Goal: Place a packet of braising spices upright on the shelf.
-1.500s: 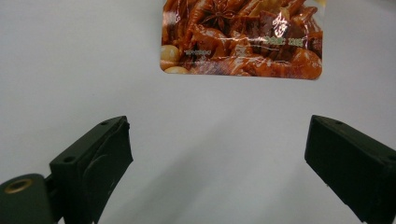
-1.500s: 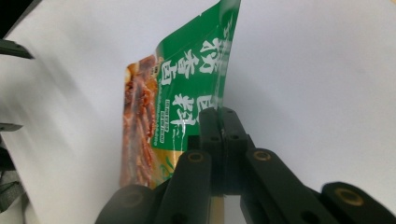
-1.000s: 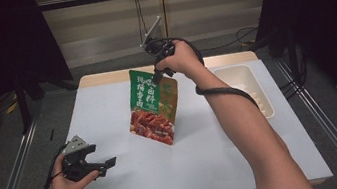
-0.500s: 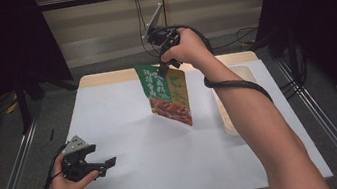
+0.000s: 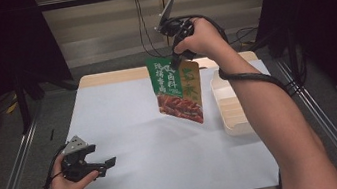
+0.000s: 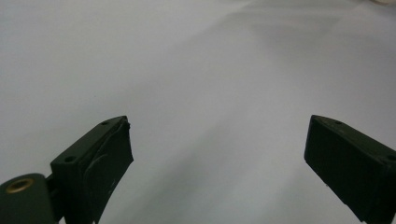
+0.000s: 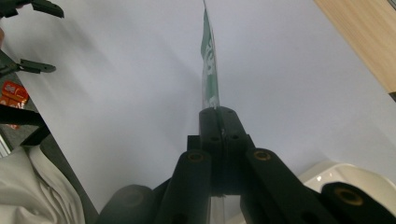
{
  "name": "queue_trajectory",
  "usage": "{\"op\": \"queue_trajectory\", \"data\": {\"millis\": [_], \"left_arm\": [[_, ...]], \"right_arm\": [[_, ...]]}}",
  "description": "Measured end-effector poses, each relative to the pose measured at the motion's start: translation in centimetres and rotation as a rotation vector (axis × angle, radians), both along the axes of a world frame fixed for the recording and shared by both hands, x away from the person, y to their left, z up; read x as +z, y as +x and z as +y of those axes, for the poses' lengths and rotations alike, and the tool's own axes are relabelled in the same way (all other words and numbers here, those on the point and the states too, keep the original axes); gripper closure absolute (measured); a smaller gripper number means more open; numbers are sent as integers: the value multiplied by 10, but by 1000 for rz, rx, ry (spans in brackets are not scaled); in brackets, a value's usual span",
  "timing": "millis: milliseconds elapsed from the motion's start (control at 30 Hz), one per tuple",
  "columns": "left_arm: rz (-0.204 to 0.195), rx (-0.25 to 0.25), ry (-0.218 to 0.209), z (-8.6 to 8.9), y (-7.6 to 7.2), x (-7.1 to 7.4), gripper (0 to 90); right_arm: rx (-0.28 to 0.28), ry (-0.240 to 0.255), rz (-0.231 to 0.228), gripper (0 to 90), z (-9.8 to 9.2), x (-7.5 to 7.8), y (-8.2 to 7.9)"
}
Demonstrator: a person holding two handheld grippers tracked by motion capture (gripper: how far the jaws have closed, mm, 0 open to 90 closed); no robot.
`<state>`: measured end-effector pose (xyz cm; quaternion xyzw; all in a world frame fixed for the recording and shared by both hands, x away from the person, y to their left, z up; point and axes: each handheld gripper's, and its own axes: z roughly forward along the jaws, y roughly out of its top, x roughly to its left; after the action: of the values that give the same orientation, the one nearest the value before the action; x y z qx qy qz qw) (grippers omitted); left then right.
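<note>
A white tabletop (image 5: 125, 121) with a wooden far edge is flanked by dark curtains. The right gripper (image 5: 175, 59) is clamped on a pouch (image 5: 177, 90); the left gripper (image 5: 108, 162) is held with jaws apart.

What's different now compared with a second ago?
The right hand-held gripper, still clamped on the green food pouch, carried it up and rightward toward the white tray. The left hand-held gripper stayed open at the table's near-left corner.
</note>
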<state>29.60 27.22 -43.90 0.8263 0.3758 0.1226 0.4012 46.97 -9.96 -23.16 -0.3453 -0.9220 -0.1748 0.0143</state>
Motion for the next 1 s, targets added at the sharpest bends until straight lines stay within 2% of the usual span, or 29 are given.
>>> {"op": "queue_trajectory", "data": {"millis": [167, 300, 333, 433, 733, 867, 1000], "left_arm": [[-3, -3, 8, -1, 0, -1, 75], [-2, 4, -3, -2, -1, -1, 76], [-6, 1, 8, -1, 0, 0, 76], [-4, -1, 3, 0, 0, 0, 76], [-2, 4, 3, -1, 0, -1, 77], [1, -4, 10, -1, 0, -2, 77], [-2, 2, 8, -1, 0, -1, 78]], "right_arm": [[-10, -12, -8, 900, -14, 7, -1], [-9, -19, -14, 900, -20, 10, 0], [-5, -21, -15, 900, -22, 11, 0], [-15, -26, -14, 900, -27, 15, 1], [-10, -5, -32, 900, -46, 22, 6], [-17, -6, -30, 900, -53, 25, 8], [-34, -11, -50, 900, -66, 32, 10]]}}
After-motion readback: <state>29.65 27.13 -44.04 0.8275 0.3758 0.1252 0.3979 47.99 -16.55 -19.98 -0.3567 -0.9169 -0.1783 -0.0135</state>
